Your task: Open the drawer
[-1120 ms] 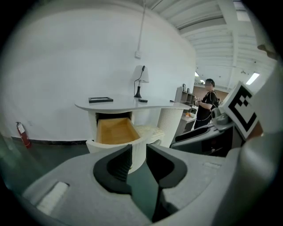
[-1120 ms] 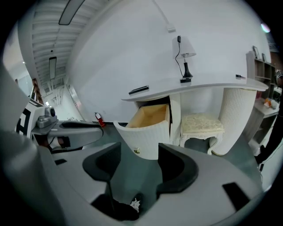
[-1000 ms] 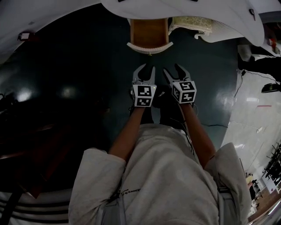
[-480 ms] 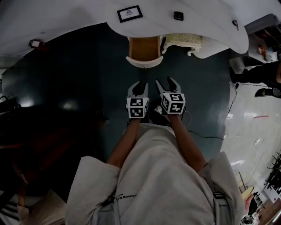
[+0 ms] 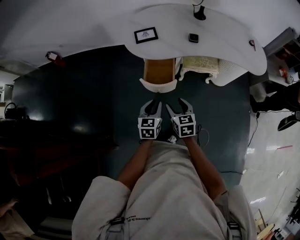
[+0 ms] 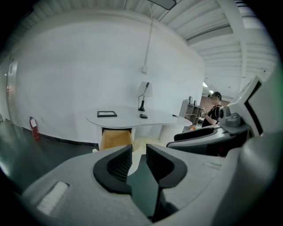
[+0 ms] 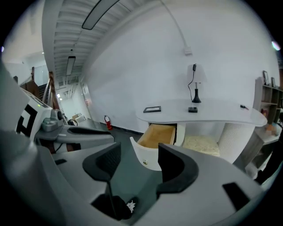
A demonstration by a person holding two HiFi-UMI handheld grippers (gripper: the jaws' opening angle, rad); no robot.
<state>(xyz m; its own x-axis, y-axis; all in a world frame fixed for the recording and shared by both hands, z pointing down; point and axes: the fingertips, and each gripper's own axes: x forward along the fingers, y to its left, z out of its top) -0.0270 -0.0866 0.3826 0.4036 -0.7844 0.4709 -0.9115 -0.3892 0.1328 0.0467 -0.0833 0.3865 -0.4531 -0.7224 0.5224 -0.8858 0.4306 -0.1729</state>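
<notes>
Drawer (image 5: 159,75): wooden interior, curved white front, standing open. Long axis runs 12 to 6 o'clock, front facing 6 o'clock. Left gripper (image 5: 151,105) and right gripper (image 5: 177,106): jaws apart, empty.

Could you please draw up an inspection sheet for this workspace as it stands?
Surface: white desk, top mostly bare.
Job's things: drawer pulled out, wooden inside showing, nothing seen inside.
Clutter: picture frame, small dark object and lamp on the desk.
Grippers: left hand-held gripper and right hand-held gripper open, empty, short of the drawer, over the dark floor.
Cables: lamp cord runs up the wall; a cable on the floor at right.
Surroundings: fire extinguisher by the wall; cushioned stool under the desk.
</notes>
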